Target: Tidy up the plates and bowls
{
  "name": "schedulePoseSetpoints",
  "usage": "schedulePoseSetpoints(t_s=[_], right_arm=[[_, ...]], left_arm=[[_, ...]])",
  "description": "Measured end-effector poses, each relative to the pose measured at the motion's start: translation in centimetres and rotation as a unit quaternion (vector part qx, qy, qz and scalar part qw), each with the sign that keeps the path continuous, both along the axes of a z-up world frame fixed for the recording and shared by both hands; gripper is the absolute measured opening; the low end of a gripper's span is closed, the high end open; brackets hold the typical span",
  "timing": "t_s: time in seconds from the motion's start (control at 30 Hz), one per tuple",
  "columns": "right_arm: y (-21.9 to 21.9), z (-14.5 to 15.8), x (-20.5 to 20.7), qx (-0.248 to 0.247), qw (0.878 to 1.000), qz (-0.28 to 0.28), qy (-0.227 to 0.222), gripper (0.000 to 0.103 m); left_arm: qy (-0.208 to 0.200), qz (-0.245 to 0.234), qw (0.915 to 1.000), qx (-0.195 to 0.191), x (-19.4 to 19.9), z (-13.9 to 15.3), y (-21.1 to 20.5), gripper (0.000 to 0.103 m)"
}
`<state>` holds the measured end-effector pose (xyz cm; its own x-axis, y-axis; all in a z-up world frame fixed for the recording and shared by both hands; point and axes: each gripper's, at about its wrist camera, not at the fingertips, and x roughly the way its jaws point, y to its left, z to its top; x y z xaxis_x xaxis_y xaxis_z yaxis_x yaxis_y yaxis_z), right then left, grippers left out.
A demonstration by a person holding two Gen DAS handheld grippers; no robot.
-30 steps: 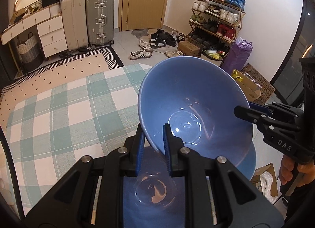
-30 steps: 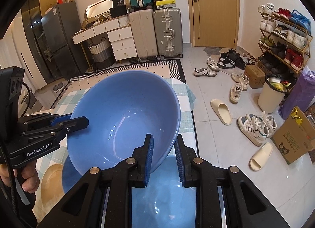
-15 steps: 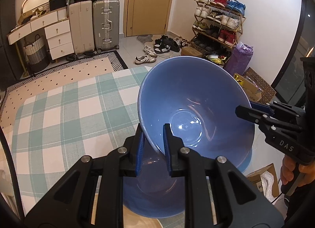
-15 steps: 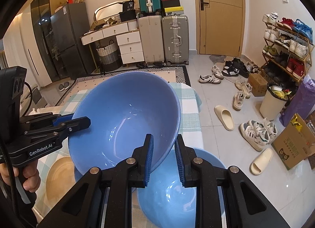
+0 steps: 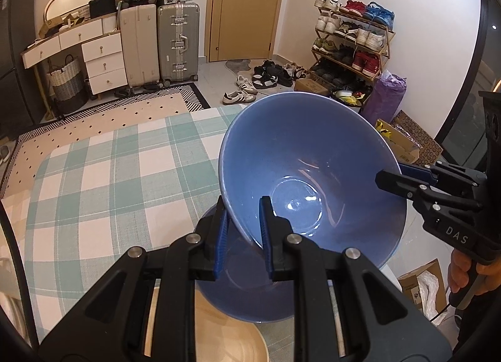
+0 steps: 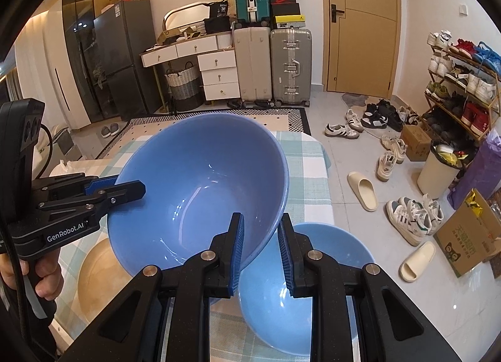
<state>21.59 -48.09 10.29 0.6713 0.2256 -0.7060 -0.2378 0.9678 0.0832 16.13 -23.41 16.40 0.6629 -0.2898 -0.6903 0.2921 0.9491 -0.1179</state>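
Two grippers, left (image 5: 241, 221) and right (image 6: 261, 246), each pinch opposite rims of the top bowl (image 6: 200, 186), now lifted clear of the lower bowl (image 6: 313, 283) on the table (image 5: 103, 174). Separation appears complete, though contact underneath is hidden. Relocation can proceed.

Premises are a lived-in home. Evidence: a loaded shoe rack (image 5: 353, 46), suitcases (image 6: 272, 64) beside the door (image 6: 361, 24), a refrigerator (image 6: 122, 58), and a checked tablecloth (image 5: 103, 180).
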Motion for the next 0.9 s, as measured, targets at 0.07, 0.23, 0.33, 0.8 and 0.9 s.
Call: schedulePoseSetpoints(t_s=[0.07, 0.23, 0.33, 0.8, 0.9], right_arm=[[0.3, -0.2, -0.3, 0.001, 1.000, 0.002, 0.001, 0.022], [0.7, -0.6, -0.6, 0.001, 1.000, 0.008, 0.007, 0.022], [0.9, -1.0, -0.9, 0.006, 1.000, 0.012, 0.011, 0.022], [2.9, -2.8, -1.3, 0.000, 0.999, 0.031, 0.024, 0.023], [3.0, -3.2, -1.3, 0.000, 0.999, 0.034, 0.027, 0.023]], left_arm=[[0.001, 0.001, 1.0000, 0.003, -0.6, 0.0, 0.2, 0.015], [0.004, 0.002, 1.0000, 0.004, -0.8, -0.4, 0.6, 0.015], [0.006, 0.006, 1.0000, 0.005, -1.1, -0.7, 1.0, 0.015], [0.020, 0.022, 0.9995, 0.013, -1.8, -2.9, 2.7, 0.015], [0.022, 0.024, 0.9994, 0.014, -1.8, -3.5, 3.0, 0.015]])
